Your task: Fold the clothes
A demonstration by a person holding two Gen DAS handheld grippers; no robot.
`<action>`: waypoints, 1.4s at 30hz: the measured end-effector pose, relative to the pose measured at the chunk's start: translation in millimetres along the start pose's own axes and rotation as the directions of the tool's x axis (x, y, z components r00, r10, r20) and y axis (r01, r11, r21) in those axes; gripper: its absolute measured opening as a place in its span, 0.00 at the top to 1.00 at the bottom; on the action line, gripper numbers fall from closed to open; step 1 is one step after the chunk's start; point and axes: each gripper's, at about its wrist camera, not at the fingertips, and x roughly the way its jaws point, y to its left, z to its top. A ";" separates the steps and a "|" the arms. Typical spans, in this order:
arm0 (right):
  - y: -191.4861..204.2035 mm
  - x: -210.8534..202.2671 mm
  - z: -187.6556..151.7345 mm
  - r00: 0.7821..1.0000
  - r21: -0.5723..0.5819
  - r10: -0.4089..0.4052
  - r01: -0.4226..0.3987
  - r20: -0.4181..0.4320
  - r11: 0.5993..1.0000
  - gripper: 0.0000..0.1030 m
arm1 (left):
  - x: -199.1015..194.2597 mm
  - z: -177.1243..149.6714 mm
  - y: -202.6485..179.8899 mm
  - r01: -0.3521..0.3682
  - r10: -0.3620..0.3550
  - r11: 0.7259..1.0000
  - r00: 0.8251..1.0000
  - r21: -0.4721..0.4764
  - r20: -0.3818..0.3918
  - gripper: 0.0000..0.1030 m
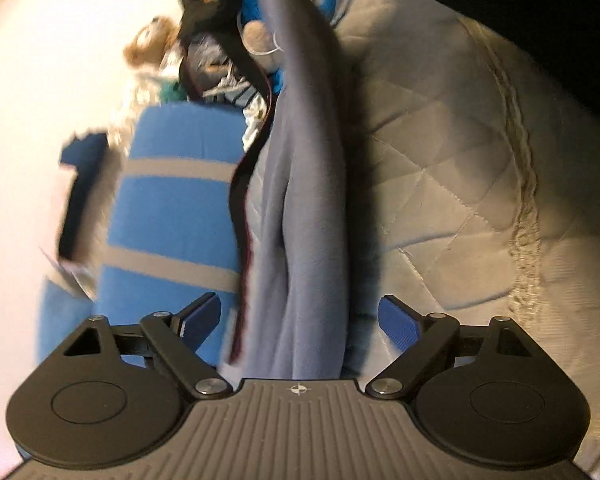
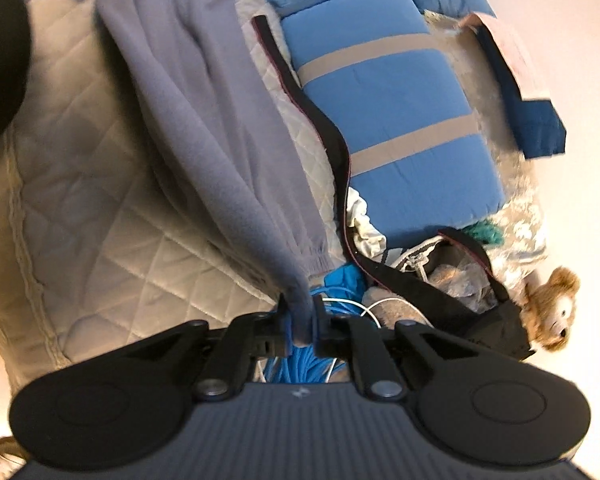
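**Folding barely begun: garment pinched at 1 end, other end not yet taken**

Progress. The lavender fleece garment (image 2: pixel 204 128) was not folded at this moment. It hung and trailed in a long, loosely gathered strip over the quilted bed cover (image 2: pixel 100 216). No crease or tidy fold showed in either view. The right tool (image 2: pixel 300 322) was closed on an edge of the garment near a gathered, elasticated cuff; cloth filled the narrow gap between its black fingers (image 2: pixel 320 320). The left tool (image 1: pixel 300 320) stood wide, its blue pads (image 1: pixel 400 320) clear on either side of the same garment, which ran between them without being pinched. In my judgement, what remained was nearly everything: a second hold, spreading the cloth flat, then the folds.

Materials and shapes.
- Garment: soft, matte, brushed fleece, thick enough to form rounded tubular folds, not sharp ones.
- Bed cover: pale cream, stitched in a diamond quilt pattern, with a ridged, corded seam near its edge.
- Blue cushion (image 2: pixel 384 100): smooth cloth, blocky and padded, crossed by 2 grey bands.
- Black strap (image 2: pixel 332 128): flat, narrow, with a dark red edge, curving beside the cushion.
- Plush bear (image 2: pixel 552 312): tan, shaggy pile, lying at the edge of the clutter.
- Bright blue cord (image 2: pixel 304 368) lay bundled just beneath the right tool.
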 end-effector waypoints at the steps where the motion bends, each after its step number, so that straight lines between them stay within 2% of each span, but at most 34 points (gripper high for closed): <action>1: -4.8 -0.5 0.3 1.000 0.014 0.007 -0.007 -0.001 1.000 0.92 | 3.9 3.4 -4.6 -0.024 0.024 0.999 1.000 0.022 -0.003 0.16; 4: -15.3 -0.9 0.3 1.000 0.058 0.027 -0.027 0.000 0.998 0.92 | 13.3 12.6 -15.0 -0.110 0.111 0.991 0.994 0.074 -0.009 0.15; 6: -17.7 -0.6 -0.8 0.999 0.081 0.037 -0.037 -0.001 0.996 0.92 | 21.6 17.0 -15.7 -0.231 0.235 0.967 0.972 0.106 -0.029 0.16; 7: -17.4 -0.6 -1.6 0.999 0.089 0.041 -0.041 -0.001 0.995 0.92 | 26.4 18.6 -13.2 -0.249 0.256 0.962 0.965 0.112 -0.052 0.16; 9: -14.3 -0.8 -3.2 0.999 0.085 0.047 -0.046 -0.004 0.995 0.92 | 33.7 19.3 -2.6 -0.253 0.258 0.965 0.960 0.065 -0.106 0.16; 13: -8.2 -2.3 -7.7 0.999 0.091 0.053 -0.052 -0.009 0.994 0.91 | 26.2 17.0 11.1 -0.286 0.289 0.957 0.951 0.038 -0.110 0.17; 16: -3.4 -1.9 -11.3 0.998 0.099 0.057 -0.055 -0.012 0.994 0.91 | 17.9 15.3 21.9 -0.283 0.282 0.959 0.953 0.008 -0.113 0.31; 17: -1.4 -1.7 -12.2 0.998 0.100 0.058 -0.057 -0.012 0.993 0.91 | 15.5 14.8 24.7 -0.275 0.273 0.961 0.955 -0.001 -0.118 0.45; 18: 0.7 -1.5 -12.9 0.998 0.102 0.062 -0.060 -0.012 0.993 0.91 | 13.2 14.3 27.5 -0.267 0.264 0.964 0.957 -0.011 -0.123 0.52; 19: 3.3 -1.2 -13.5 0.998 0.105 0.067 -0.066 -0.012 0.992 0.91 | 12.5 14.5 28.7 -0.260 0.257 0.965 0.958 -0.012 -0.130 0.55; 24: 18.1 -0.9 -16.9 0.996 0.099 0.086 -0.084 -0.016 0.992 0.91 | 4.6 11.4 28.4 -0.194 0.189 0.981 0.974 -0.027 -0.128 0.79; 25: 20.7 -1.1 -17.7 0.996 0.099 0.092 -0.090 -0.016 0.991 0.91 | 3.4 10.4 27.0 -0.170 0.166 0.985 0.978 -0.025 -0.128 0.82; 27: 25.2 -1.3 -19.5 0.995 0.102 0.103 -0.101 -0.017 0.990 0.91 | 1.4 8.3 24.0 -0.118 0.114 0.993 0.985 -0.023 -0.128 0.96; 30: 31.4 -1.1 -21.8 0.994 0.100 0.105 -0.103 -0.021 0.990 0.91 | -6.4 4.7 22.9 -0.010 0.006 0.999 0.992 -0.030 -0.128 0.97; 32: 39.2 -0.8 -24.7 0.995 0.074 0.100 -0.097 -0.027 0.992 0.91 | -11.9 2.2 22.3 0.063 -0.067 0.997 0.990 -0.036 -0.127 0.98; 37: 56.6 0.4 -35.6 0.993 0.045 0.114 -0.113 -0.035 0.993 0.92 | -31.8 -1.5 24.3 0.239 -0.251 0.966 0.960 -0.101 -0.124 0.98; 40: 63.1 2.9 -42.9 0.990 0.056 0.130 -0.128 -0.044 0.990 0.92 | -39.9 0.2 25.9 0.315 -0.335 0.936 0.934 -0.156 -0.125 0.98; 42: 67.2 4.4 -46.6 0.990 0.053 0.135 -0.132 -0.051 0.990 0.92 | -42.8 1.7 27.1 0.369 -0.396 0.908 0.910 -0.198 -0.123 0.99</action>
